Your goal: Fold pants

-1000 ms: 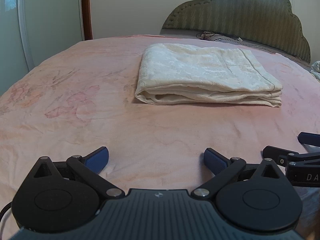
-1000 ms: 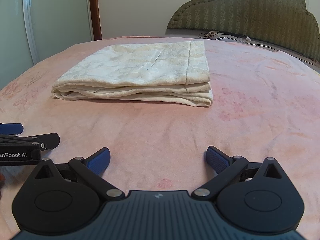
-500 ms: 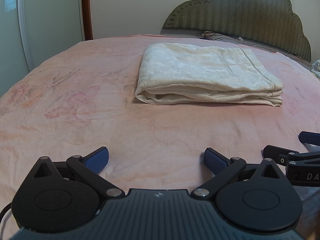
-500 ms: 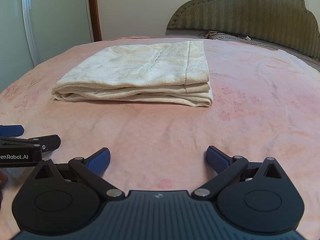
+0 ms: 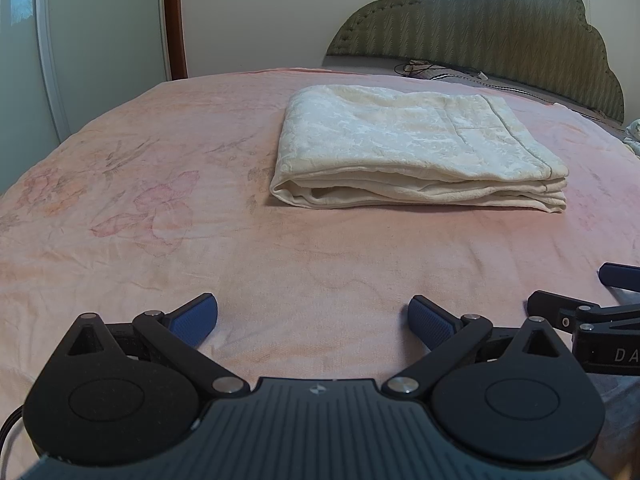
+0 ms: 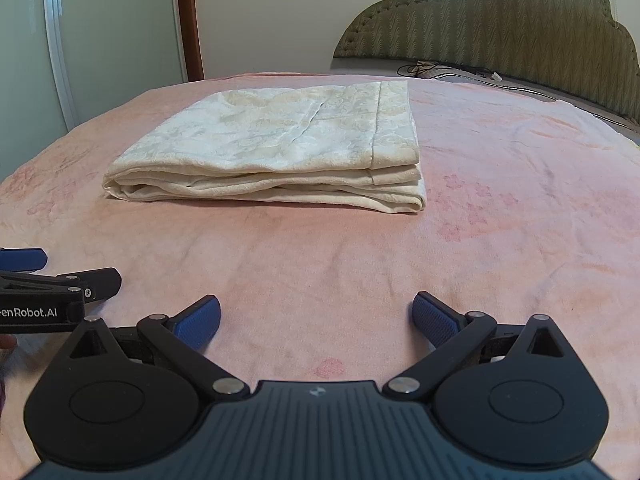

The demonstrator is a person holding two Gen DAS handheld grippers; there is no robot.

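Note:
Cream patterned pants (image 5: 416, 148) lie folded into a flat rectangular stack on the pink bed cover; the right wrist view has the same pants (image 6: 280, 148) left of centre. My left gripper (image 5: 314, 318) is open, well short of the stack, with nothing between its blue pads. My right gripper (image 6: 316, 318) is open too and holds nothing. Each gripper shows at the edge of the other's view: the right gripper (image 5: 592, 304) at the far right, the left gripper (image 6: 52, 284) at the far left.
The pink flowered bed cover (image 5: 160, 208) spreads wide around the stack. A green padded headboard (image 5: 500, 20) with a cable (image 6: 440, 68) at its foot stands behind. Wardrobe doors (image 5: 80, 40) are at the left. A pale cloth (image 5: 634, 134) lies at the right edge.
Both grippers have drawn back very slightly and stay open. The folded pants have not moved.

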